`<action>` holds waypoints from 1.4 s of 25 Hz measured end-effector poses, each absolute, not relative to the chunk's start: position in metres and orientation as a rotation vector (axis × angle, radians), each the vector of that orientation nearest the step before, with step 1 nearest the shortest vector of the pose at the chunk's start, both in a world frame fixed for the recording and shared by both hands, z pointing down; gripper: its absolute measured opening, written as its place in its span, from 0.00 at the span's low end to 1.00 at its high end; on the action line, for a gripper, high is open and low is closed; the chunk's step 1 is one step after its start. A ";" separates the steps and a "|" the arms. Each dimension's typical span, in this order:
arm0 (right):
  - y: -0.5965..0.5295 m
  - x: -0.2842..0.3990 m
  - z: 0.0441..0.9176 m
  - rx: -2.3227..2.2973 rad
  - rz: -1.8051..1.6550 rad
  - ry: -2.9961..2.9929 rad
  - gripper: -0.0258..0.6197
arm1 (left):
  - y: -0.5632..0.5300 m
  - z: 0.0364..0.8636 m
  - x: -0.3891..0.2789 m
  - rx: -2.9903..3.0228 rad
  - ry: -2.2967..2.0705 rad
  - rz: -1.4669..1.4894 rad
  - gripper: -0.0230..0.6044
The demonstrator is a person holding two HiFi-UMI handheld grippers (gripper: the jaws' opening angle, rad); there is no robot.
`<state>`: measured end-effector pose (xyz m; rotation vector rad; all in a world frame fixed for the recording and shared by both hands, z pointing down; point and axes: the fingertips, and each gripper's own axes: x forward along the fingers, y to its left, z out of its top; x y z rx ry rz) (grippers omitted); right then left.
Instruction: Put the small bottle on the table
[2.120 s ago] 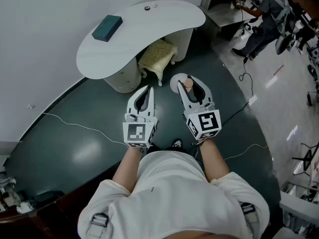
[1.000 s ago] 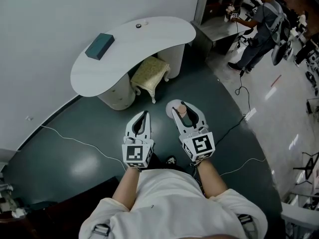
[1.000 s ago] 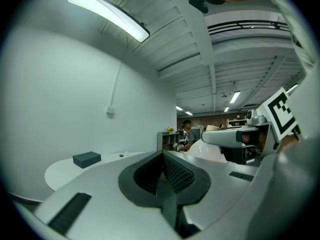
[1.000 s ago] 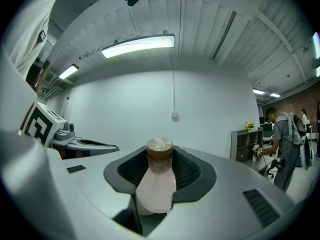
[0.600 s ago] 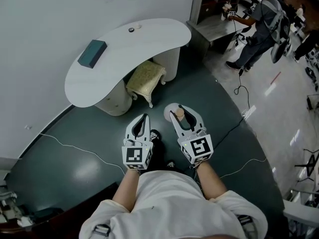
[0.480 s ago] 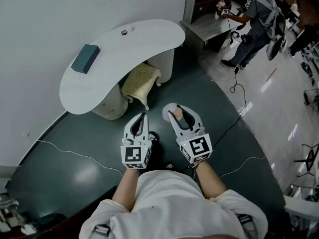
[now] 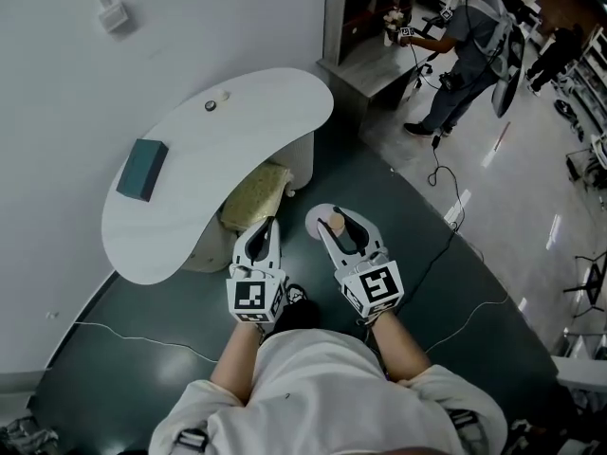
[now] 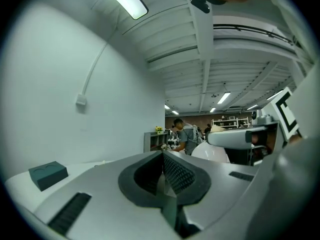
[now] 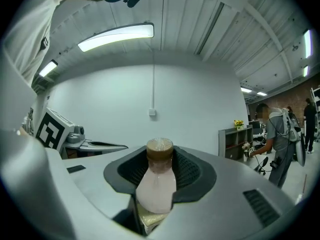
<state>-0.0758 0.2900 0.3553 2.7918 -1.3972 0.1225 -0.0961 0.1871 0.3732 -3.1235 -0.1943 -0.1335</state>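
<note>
Two grippers: held side by side in front of the person, above a dark green floor (image 7: 142, 349).
Left gripper (image 8: 162, 170): jaws closed together, nothing between them.
Right gripper (image 7: 338, 222): jaws set fairly wide and clamped on the small bottle.
Small bottle (image 9: 156, 180): pale body, brown cap, upright between the right gripper's pads. It is off the table, in the air over the floor, just right of the stool.
Stool (image 7: 254, 193): yellowish cushion, tucked partly under the table's near edge.
Table (image 7: 237, 150): white, kidney-shaped top, set against the wall.
Teal box (image 7: 142, 169): flat on the table's left part.
Small round item (image 7: 211, 106): dark, near the table's far edge, too small to identify.
Cable (image 7: 446, 211): trails across the floor to the right.
Shelf unit (image 7: 365, 27): beyond the table's right end.
Person (image 7: 469, 36): stands at the shelf unit, well apart from the table.
</note>
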 end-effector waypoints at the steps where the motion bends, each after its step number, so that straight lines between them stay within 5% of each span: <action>1: 0.286 -0.063 0.355 2.816 0.129 -1.378 0.26 | 0.181 0.373 -0.085 -3.118 -0.204 -0.134 0.07; 28: 0.176 0.196 0.370 2.570 0.170 -1.709 0.26 | 0.081 0.392 0.136 -3.177 0.240 -0.228 0.07; 35: 0.134 0.236 0.378 2.391 0.162 -1.911 0.26 | 0.050 0.400 0.140 -3.147 0.565 -0.244 0.07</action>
